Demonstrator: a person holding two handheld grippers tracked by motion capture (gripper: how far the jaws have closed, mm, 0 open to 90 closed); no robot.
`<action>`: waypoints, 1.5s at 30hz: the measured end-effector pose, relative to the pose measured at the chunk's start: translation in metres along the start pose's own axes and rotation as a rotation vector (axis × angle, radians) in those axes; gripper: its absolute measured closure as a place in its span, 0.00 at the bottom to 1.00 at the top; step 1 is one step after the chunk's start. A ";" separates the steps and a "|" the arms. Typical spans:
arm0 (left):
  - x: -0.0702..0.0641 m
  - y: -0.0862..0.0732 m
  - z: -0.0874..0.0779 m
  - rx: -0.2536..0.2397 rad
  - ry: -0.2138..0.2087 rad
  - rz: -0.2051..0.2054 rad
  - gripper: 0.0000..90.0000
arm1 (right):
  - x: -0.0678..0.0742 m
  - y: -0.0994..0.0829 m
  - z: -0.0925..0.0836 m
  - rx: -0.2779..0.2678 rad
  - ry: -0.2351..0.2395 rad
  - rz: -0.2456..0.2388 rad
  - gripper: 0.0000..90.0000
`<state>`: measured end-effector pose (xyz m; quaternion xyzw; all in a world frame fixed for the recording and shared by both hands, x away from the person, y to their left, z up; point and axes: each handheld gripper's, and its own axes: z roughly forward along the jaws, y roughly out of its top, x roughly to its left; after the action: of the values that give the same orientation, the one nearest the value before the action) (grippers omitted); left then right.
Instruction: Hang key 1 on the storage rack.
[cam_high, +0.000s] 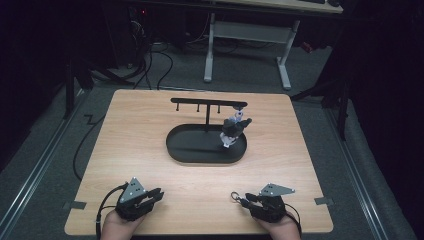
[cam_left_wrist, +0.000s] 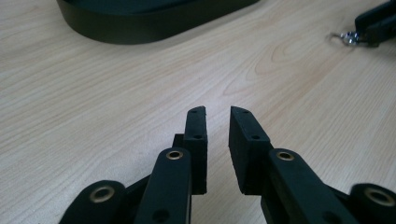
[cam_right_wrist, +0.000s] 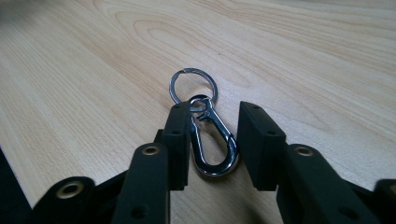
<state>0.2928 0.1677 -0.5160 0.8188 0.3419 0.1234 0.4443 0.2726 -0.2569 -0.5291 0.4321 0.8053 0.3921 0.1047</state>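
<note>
Now the right gripper (cam_right_wrist: 212, 128) rests low on the table (cam_high: 150, 150), near its front edge, and a metal clip (cam_right_wrist: 212, 144) with a key ring (cam_right_wrist: 193, 86) lies between its jaws. The jaws stand narrow around the clip. The left one touches the side of the clip or is just beside it, and a small gap is seen between the clip and the right one, so the pads do not press it from both sides. The ring lies flat on the wood just past the fingertips.

The left gripper (cam_left_wrist: 218, 114) is also low over the table, to the left of the right gripper (cam_high: 243, 200). Its jaws are narrow with only bare wood between them. Ahead of it, a little to the left, lies the dark oval tray (cam_left_wrist: 140, 28). On the tray stands a rack (cam_high: 207, 102), and a small figure (cam_high: 232, 127) hangs from the right end.
</note>
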 end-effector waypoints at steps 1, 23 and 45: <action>0.000 0.000 0.000 0.002 -0.002 0.000 0.86 | 0.001 0.000 0.000 0.001 -0.006 -0.006 0.74; 0.002 -0.001 0.005 0.000 -0.031 -0.019 0.84 | 0.014 0.004 0.004 0.026 -0.061 -0.092 0.77; 0.004 -0.002 0.003 -0.007 -0.042 -0.021 0.83 | -0.006 0.004 -0.010 -0.035 -0.147 -0.020 0.94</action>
<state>0.2966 0.1686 -0.5198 0.8160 0.3408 0.1027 0.4554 0.2737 -0.2652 -0.5205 0.4499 0.7927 0.3723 0.1749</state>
